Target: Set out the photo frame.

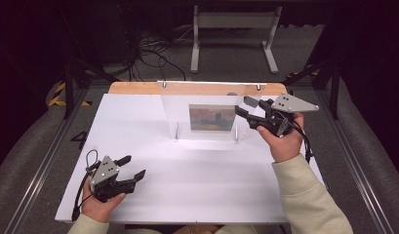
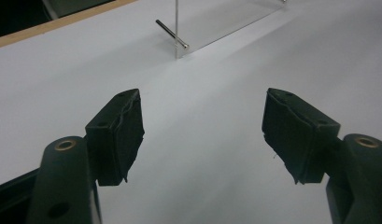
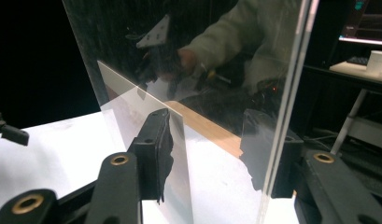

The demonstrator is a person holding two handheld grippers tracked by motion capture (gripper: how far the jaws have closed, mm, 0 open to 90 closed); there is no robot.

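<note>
Both claws gape: left claw (image 1: 131, 167) empty, right claw (image 1: 245, 107) straddling clear panel (image 1: 204, 117).

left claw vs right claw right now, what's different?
The left claw hovers open over bare white table near the person, gripping nothing. The right claw is at the far side, its jaws straddling the edge of the upright clear acrylic panel, beside the picture card. Both have black jaws and grey three-cornered plates.
</note>
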